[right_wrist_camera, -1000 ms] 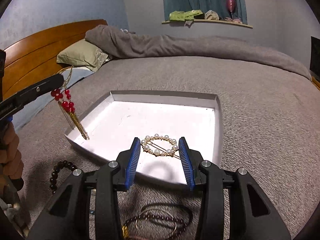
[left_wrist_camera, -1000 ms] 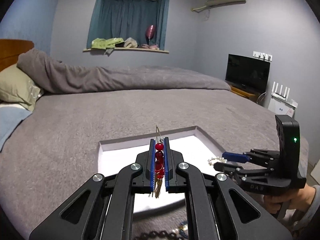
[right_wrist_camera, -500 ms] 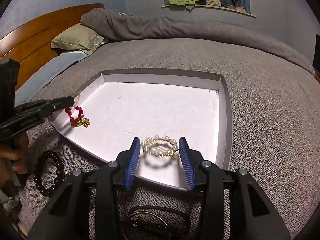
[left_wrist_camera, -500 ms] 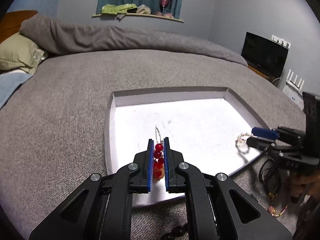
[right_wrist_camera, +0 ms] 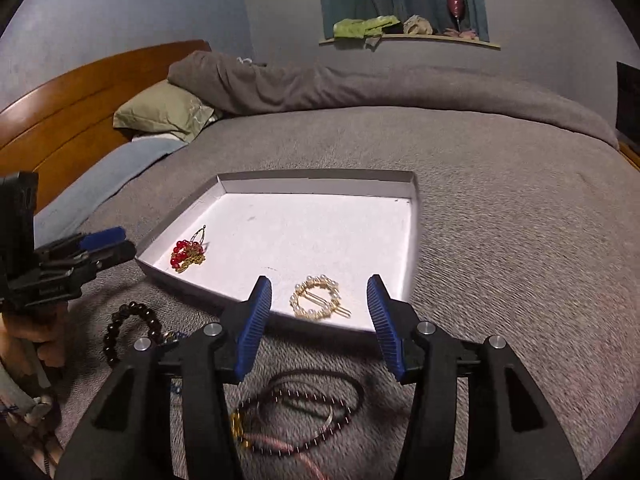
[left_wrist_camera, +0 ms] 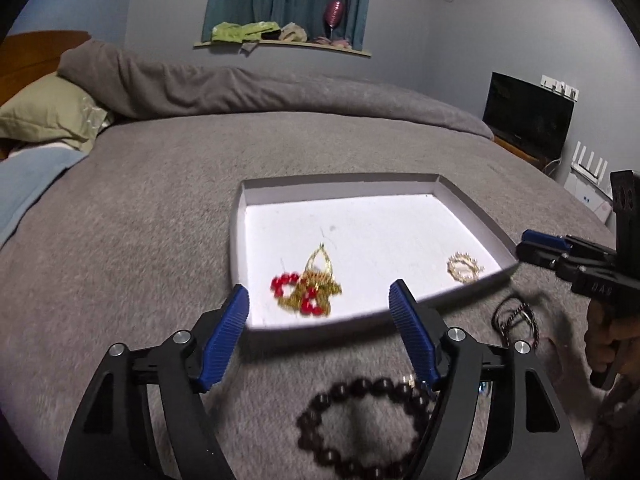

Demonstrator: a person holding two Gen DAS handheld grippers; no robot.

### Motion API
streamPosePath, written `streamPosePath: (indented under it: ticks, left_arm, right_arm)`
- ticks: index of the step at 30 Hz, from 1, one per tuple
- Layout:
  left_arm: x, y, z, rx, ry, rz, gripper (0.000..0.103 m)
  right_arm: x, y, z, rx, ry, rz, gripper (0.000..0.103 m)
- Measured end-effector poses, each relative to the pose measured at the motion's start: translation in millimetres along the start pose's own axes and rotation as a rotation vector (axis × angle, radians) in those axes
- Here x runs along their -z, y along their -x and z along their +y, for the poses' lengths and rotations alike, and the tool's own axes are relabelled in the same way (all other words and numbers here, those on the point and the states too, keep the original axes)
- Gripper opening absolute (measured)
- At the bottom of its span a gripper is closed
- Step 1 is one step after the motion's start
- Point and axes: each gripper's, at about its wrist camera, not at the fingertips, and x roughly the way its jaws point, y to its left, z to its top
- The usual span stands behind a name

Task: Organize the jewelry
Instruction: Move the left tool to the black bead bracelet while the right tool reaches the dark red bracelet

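My left tool (left_wrist_camera: 319, 302) is opening, nothing between its jaws; the red earring (left_wrist_camera: 306, 290), blurred, lies in the tray (left_wrist_camera: 472, 210). My right tool (right_wrist_camera: 319, 297) is opening over the pearl clip (right_wrist_camera: 319, 297). Its lettering, perhaps "DAS", is unclear.

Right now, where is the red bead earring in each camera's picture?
Left wrist view: the red bead earring lies low in the middle, in the white tray's near-left corner.
Right wrist view: the red bead earring lies left of middle, in the tray's left corner.
Shared landmark: the pearl hair clip lying in the same tray.
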Motion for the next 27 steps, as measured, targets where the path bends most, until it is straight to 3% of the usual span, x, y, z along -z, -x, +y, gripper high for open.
streamPosePath:
  ticks: [14, 22, 27]
  left_arm:
    - [41, 9, -5, -0.001, 0.023, 0.070, 0.074]
    - [51, 4, -3, 0.002, 0.034, 0.102, 0.074]
    - [52, -2, -5, 0.010, 0.035, 0.116, 0.074]
  right_arm:
    - [38, 44, -25, 0.060, -0.067, -0.007, 0.050]
    - [54, 29, -9, 0.057, -0.043, 0.059, 0.050]
    - [69, 18, -1, 0.065, -0.029, 0.107, 0.044]
